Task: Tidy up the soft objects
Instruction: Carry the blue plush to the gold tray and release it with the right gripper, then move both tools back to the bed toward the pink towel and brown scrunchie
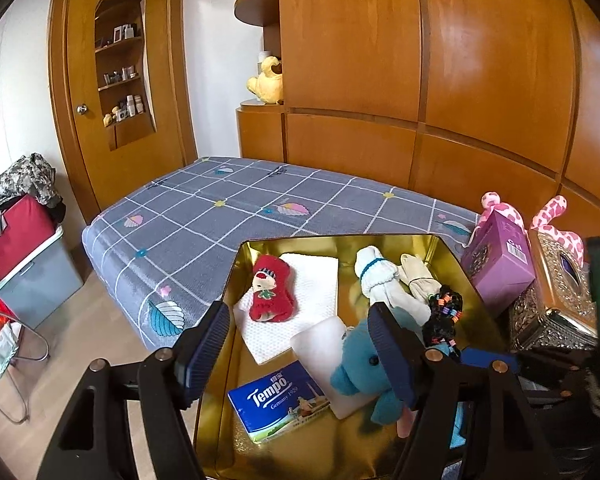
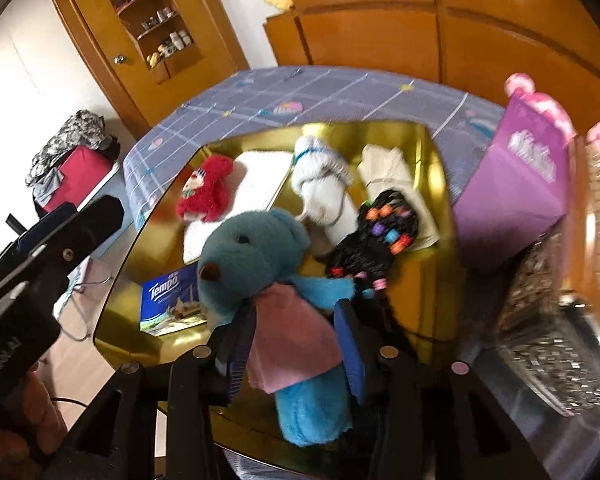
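Note:
A gold tray [image 1: 332,240] [image 2: 440,184] on the bed holds soft things: a red sock [image 1: 271,295] [image 2: 206,192], a white towel [image 1: 316,280], white socks [image 1: 374,274] [image 2: 320,184], a cream cloth [image 1: 416,276] [image 2: 388,172], a black beaded hair tie [image 1: 444,312] [image 2: 380,232], a white pad [image 1: 320,344] and a Tempo tissue pack [image 1: 278,404] [image 2: 168,300]. My right gripper [image 2: 296,344] is shut on a blue teddy bear [image 2: 256,252] [image 1: 356,368] in a pink dress, held over the tray. My left gripper [image 1: 300,352] is open and empty above the tray's near side.
A purple box [image 1: 498,260] [image 2: 516,184] and an ornate metal tissue box [image 1: 560,292] [image 2: 552,320] stand right of the tray, with pink plush [image 1: 556,220] behind. The grey checked bed [image 1: 220,216] reaches back to a wooden wall. A bin of clothes [image 1: 24,248] stands at left.

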Demonstrator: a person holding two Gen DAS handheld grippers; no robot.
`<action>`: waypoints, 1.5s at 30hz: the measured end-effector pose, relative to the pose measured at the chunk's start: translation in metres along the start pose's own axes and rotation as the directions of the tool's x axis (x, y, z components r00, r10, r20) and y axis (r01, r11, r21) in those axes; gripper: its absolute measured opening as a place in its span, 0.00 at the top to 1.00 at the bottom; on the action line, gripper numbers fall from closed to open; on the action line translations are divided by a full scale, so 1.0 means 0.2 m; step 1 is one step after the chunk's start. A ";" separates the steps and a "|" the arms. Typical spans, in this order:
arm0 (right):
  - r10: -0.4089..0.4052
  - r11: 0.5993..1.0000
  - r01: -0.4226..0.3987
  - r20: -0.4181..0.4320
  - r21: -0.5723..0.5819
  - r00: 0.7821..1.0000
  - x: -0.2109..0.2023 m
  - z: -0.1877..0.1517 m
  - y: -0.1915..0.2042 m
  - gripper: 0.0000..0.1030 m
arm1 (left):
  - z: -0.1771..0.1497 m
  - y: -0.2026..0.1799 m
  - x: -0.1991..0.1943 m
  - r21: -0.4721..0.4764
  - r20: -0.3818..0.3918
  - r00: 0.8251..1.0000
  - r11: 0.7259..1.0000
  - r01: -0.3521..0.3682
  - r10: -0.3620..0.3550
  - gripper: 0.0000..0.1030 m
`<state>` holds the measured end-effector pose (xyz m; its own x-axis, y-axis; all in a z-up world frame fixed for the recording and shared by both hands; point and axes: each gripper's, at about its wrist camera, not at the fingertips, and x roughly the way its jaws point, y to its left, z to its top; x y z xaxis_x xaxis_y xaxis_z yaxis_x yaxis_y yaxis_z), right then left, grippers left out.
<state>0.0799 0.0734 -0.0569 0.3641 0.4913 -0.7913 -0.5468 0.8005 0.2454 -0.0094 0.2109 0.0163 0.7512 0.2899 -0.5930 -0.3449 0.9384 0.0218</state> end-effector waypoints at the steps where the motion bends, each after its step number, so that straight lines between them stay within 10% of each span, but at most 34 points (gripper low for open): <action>1: -0.004 1.000 0.004 0.010 -0.001 1.000 -0.02 0.00 0.00 0.60 | 0.00 0.00 0.00 0.002 0.001 1.000 1.000 0.001 -0.001 0.30; 24: -0.147 0.989 0.143 0.213 0.035 0.966 -0.42 -0.04 -0.12 0.60 | -0.02 -0.13 -0.09 0.090 0.050 0.998 0.996 0.029 -0.033 0.30; 36: -0.300 0.944 0.246 0.262 0.217 0.917 -0.73 -0.10 -0.54 0.60 | -0.03 -0.20 -0.14 0.143 0.070 0.996 0.988 0.051 -0.061 0.30; 45: -0.496 0.834 0.402 0.197 0.377 0.846 -1.00 -0.27 -1.04 0.60 | -0.07 -0.26 -0.14 0.176 0.055 0.995 0.982 0.072 -0.083 0.30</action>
<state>0.0805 -0.2092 0.0199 0.7274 0.0857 -0.6808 -0.0254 0.9949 0.0981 -0.0193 0.1513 0.0206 0.8073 0.2210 -0.5472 -0.1852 0.9753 0.1207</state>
